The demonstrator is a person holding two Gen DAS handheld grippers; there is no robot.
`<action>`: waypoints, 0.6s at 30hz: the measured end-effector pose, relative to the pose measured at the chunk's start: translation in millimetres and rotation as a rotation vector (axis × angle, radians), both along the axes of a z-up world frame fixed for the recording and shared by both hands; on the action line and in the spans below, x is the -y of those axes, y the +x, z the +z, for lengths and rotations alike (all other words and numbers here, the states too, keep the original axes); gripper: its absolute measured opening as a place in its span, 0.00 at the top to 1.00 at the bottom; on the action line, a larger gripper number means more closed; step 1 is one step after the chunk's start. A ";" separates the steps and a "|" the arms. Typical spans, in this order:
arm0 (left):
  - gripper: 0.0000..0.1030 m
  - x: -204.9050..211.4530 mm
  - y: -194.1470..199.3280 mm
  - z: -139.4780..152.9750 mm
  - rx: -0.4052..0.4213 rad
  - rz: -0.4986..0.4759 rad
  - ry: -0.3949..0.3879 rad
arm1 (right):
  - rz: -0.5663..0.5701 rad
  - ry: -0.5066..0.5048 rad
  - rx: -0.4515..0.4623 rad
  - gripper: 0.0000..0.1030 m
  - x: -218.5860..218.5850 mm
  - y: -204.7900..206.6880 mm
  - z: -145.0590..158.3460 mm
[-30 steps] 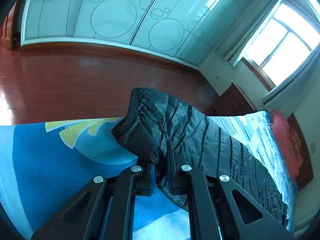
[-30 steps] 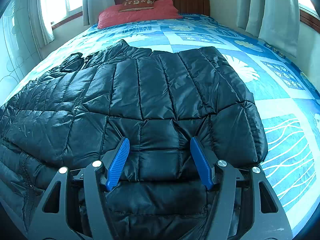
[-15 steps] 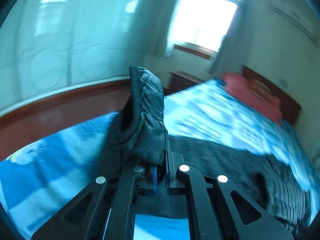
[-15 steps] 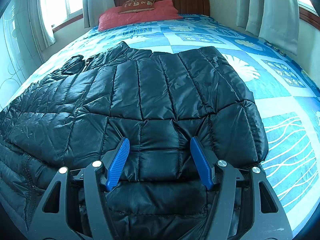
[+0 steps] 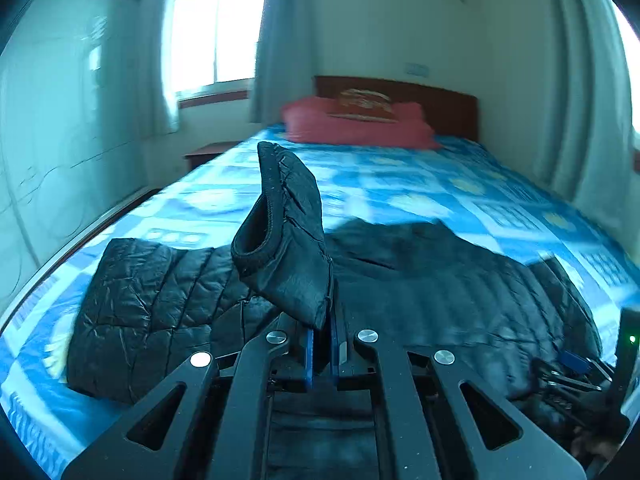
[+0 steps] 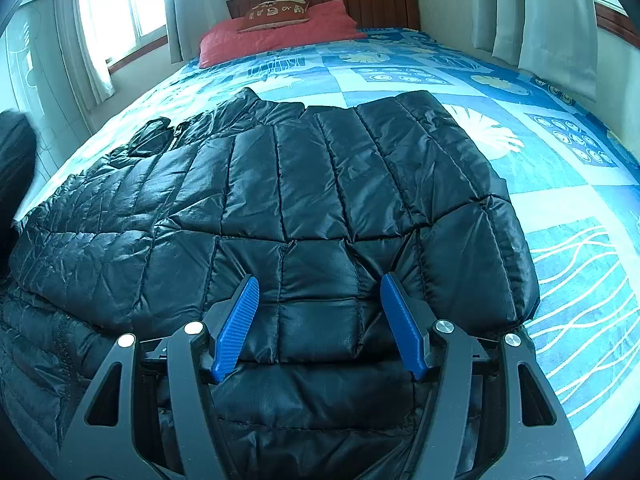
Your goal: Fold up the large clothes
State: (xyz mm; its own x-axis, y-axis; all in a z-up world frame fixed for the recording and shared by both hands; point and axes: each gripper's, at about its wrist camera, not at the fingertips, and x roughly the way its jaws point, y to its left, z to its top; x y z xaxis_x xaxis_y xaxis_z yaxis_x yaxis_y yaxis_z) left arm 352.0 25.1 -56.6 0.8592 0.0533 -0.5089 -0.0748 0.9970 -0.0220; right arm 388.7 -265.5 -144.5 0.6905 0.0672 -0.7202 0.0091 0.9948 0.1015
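Holding: your left gripper [image 5: 320,344] had its blue pads nearly together, pinching the cuffed sleeve end [image 5: 286,240] of the black quilted puffer jacket [image 6: 280,208].
Sleeve: it stood up off the jaws, cuff opening facing left, tip tilted toward the headboard; lifted clear of the jacket body below it.
Jacket location: it lay spread across the near part of the blue patterned bedspread [image 6: 560,168], collar end toward the pillows, hem end toward you.
Jacket left side: in the left wrist view a folded quilted panel [image 5: 132,312] sat flat on the bedspread, just left of the lifted sleeve.
Right gripper: your right gripper [image 6: 320,320] had its jaws wide apart, blue ribbed fingers [image 6: 236,328] on either side of a puffed panel near the hem.
Right contact: the fingers looked level with the fabric; you could not tell from the view whether they touched it. Nothing was pinched between them.
Right gripper in left view: part of it showed at the far right edge, blurred, low on the jacket.
Bed far end: a red pillow [image 6: 276,36] with a smaller dark red embroidered cushion [image 6: 276,14] on top rested against the brown wooden headboard [image 6: 380,0].
Room: pale curtains [image 6: 532,20] hung at the right, a bright window [image 5: 220,32] at the left.
Blur: left wrist view was smeared, fine detail on the jacket's far side unreadable.
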 end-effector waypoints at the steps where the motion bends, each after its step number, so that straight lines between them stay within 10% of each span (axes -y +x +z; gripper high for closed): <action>1: 0.95 13.2 3.5 -5.4 -0.014 -0.022 0.007 | 0.000 0.005 0.001 0.39 0.8 0.1 0.0; 9: 0.90 78.1 6.1 -50.4 -0.158 -0.143 0.084 | 0.005 0.036 0.006 0.38 4.4 0.7 -1.0; 14: 0.32 94.1 -10.5 -42.5 -0.102 -0.203 0.087 | 0.006 0.039 0.006 0.38 4.0 0.8 -1.0; 18: 0.30 94.8 -27.7 -24.1 -0.064 -0.229 0.093 | 0.007 0.041 0.004 0.38 4.9 0.6 -0.7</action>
State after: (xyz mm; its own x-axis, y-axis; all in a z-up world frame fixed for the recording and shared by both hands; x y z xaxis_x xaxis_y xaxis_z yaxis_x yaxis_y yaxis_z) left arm 324.3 -69.7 -80.7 0.8204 -0.0899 -0.5646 0.1549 0.9856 0.0681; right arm 389.3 -270.4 -145.2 0.6930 0.1012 -0.7138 0.0018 0.9899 0.1421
